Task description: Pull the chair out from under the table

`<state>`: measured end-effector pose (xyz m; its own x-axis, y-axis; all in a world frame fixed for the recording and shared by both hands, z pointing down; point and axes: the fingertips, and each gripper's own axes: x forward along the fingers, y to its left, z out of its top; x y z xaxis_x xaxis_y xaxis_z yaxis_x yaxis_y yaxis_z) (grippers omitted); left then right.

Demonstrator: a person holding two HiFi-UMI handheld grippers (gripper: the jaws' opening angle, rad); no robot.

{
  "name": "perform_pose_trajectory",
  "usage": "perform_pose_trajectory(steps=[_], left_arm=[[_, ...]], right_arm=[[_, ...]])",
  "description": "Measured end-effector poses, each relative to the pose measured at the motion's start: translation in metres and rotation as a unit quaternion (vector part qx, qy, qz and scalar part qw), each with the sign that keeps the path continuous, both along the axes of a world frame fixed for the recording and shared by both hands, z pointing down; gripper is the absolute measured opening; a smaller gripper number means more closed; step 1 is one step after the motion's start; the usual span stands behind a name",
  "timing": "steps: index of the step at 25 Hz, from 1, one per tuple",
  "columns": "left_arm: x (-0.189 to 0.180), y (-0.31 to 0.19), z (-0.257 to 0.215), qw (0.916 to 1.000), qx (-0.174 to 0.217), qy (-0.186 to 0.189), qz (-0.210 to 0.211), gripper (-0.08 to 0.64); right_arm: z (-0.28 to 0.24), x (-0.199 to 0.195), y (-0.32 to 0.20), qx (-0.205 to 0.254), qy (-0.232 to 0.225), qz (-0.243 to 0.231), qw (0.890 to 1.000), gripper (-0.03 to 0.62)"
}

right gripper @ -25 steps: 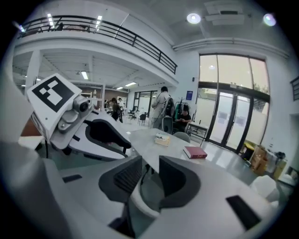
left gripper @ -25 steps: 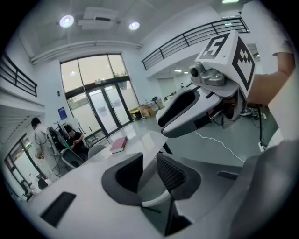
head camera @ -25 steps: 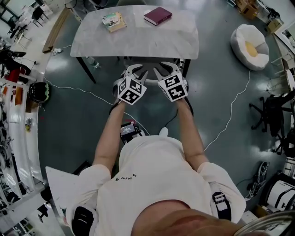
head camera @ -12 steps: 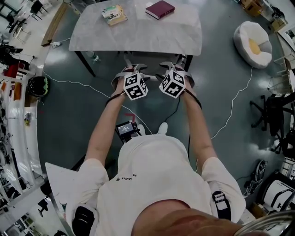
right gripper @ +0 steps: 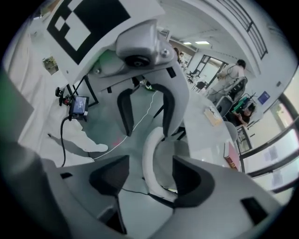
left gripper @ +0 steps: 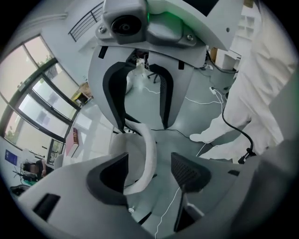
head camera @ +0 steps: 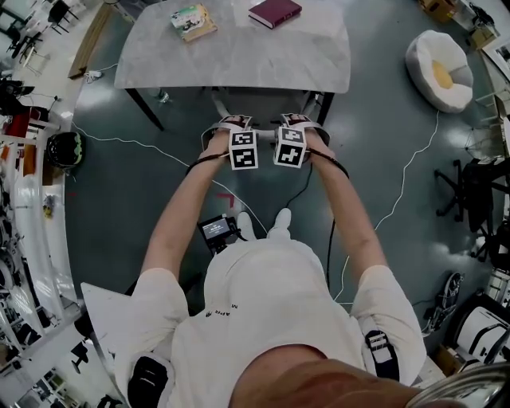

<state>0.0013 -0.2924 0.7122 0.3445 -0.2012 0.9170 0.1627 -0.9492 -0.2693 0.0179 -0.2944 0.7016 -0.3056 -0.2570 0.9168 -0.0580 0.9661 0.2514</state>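
Observation:
The chair (head camera: 264, 111) stands tucked under the pale table (head camera: 231, 60); the head view shows only a little of it between my hands. My left gripper (head camera: 231, 125) and right gripper (head camera: 300, 123) hang side by side over its back, pointing steeply down. In the left gripper view the white curved backrest rim (left gripper: 145, 156) runs between the jaws of the left gripper (left gripper: 150, 172), whose pads stand clear of it. The right gripper (right gripper: 150, 177) likewise straddles the rim (right gripper: 150, 154) without pressing. Both pairs of jaws have just been opening.
A greenish book (head camera: 194, 21) and a red book (head camera: 275, 12) lie on the table. A white beanbag (head camera: 437, 68) sits at the right. Thin cables (head camera: 398, 199) trail over the grey floor. The person's feet (head camera: 279, 225) and a small device (head camera: 217, 229) are behind the chair.
Both grippers have sunk towards the chair back and rolled, so their marker cubes now face squarely up. Their jaws stand wider than before, and the arms reach out further.

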Motion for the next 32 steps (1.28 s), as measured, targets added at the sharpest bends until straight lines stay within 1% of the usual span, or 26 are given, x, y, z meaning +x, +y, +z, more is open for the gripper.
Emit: perform_pose_trajectory(steps=[2, 5, 8, 11, 12, 15, 18, 20, 25, 28, 30, 32], left_arm=[[0.002, -0.002, 0.008, 0.9999, -0.012, -0.006, 0.005, 0.284], [0.003, -0.005, 0.022, 0.9995, -0.025, -0.019, 0.01, 0.287], [0.004, -0.014, 0.038, 0.9991, -0.023, -0.031, 0.017, 0.287], [-0.006, -0.017, 0.06, 0.9981, -0.019, -0.054, 0.023, 0.287], [-0.006, -0.018, 0.067, 0.9979, -0.021, -0.057, 0.021, 0.287], [0.0, -0.025, 0.086, 0.9983, -0.014, -0.056, 0.013, 0.285], [-0.002, -0.029, 0.107, 0.9971, 0.0, -0.072, 0.023, 0.285], [-0.002, -0.032, 0.115, 0.9971, 0.007, -0.072, 0.022, 0.284], [-0.005, -0.036, 0.132, 0.9961, 0.001, -0.087, 0.016, 0.262], [-0.003, -0.037, 0.142, 0.9964, 0.002, -0.084, 0.004, 0.262], [-0.006, -0.039, 0.149, 0.9961, 0.011, -0.088, 0.005, 0.241], [-0.008, -0.039, 0.156, 0.9957, 0.016, -0.091, 0.004, 0.195]], right_arm=[[0.008, 0.002, 0.0, -0.012, 0.012, -0.011, 1.0, 0.297], [0.026, 0.007, -0.001, -0.026, 0.03, -0.022, 0.999, 0.307], [0.045, 0.009, -0.009, -0.036, 0.041, -0.027, 0.998, 0.307], [0.069, 0.002, -0.007, -0.064, 0.039, -0.025, 0.997, 0.311], [0.075, 0.002, -0.007, -0.066, 0.041, -0.028, 0.997, 0.311], [0.09, 0.005, -0.017, -0.053, 0.047, -0.033, 0.997, 0.31], [0.107, 0.006, -0.025, -0.035, 0.065, -0.043, 0.996, 0.31], [0.115, 0.006, -0.027, -0.025, 0.07, -0.041, 0.996, 0.31], [0.137, 0.011, -0.028, -0.022, 0.083, -0.03, 0.996, 0.31], [0.148, 0.014, -0.03, -0.02, 0.079, -0.02, 0.996, 0.31], [0.156, 0.013, -0.031, -0.019, 0.083, -0.021, 0.996, 0.306], [0.161, 0.011, -0.031, -0.009, 0.086, -0.021, 0.996, 0.274]])
